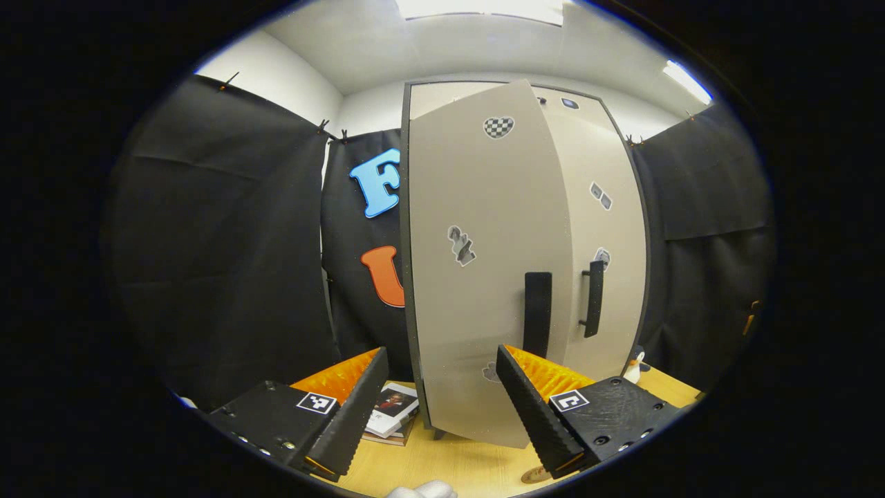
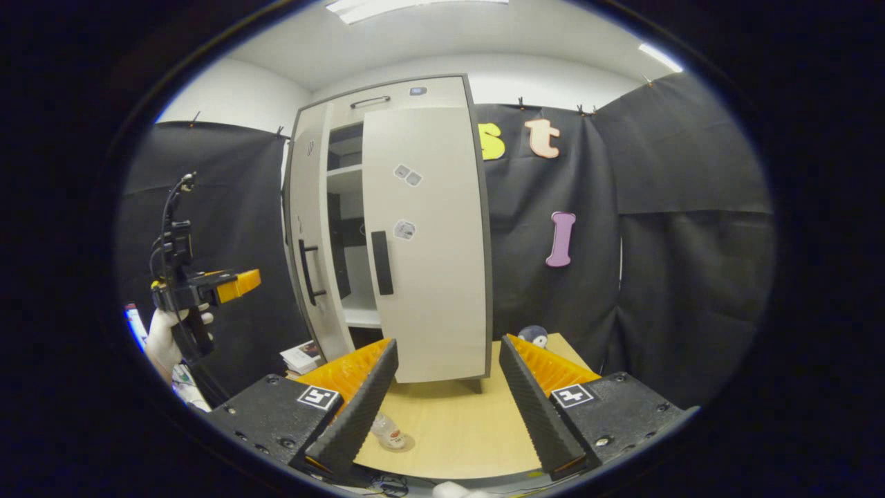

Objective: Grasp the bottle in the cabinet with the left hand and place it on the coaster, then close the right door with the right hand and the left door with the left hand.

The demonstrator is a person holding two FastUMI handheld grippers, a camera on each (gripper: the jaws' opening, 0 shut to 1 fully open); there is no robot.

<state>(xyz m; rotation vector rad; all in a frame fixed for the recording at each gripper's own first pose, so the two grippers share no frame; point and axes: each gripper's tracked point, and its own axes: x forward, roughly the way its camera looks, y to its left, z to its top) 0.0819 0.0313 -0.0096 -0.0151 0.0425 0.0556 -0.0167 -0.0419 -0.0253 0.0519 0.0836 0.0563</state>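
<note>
A small clear bottle [image 2: 391, 434] stands on a round coaster [image 2: 401, 443] on the wooden table, close to my right gripper's left finger. The tall beige cabinet [image 2: 387, 97] has its right door [image 2: 425, 263] lying flush against the frame. Its left door [image 1: 484, 277] stands partly open, with the dark handle [image 1: 537, 311] just beyond my left gripper [image 1: 440, 360]. That gripper is open, holds nothing, and appears farther off [image 2: 235, 282] held in a gloved hand. My right gripper [image 2: 448, 346] is open and empty, back from the cabinet above the table.
A stack of books [image 1: 394, 409] lies on the table [image 2: 456, 422] left of the cabinet foot. A small figurine [image 2: 534, 337] sits at the cabinet's right side. Black cloth walls close in behind and to both sides. Bare shelves [image 2: 346, 207] show through the gap between the doors.
</note>
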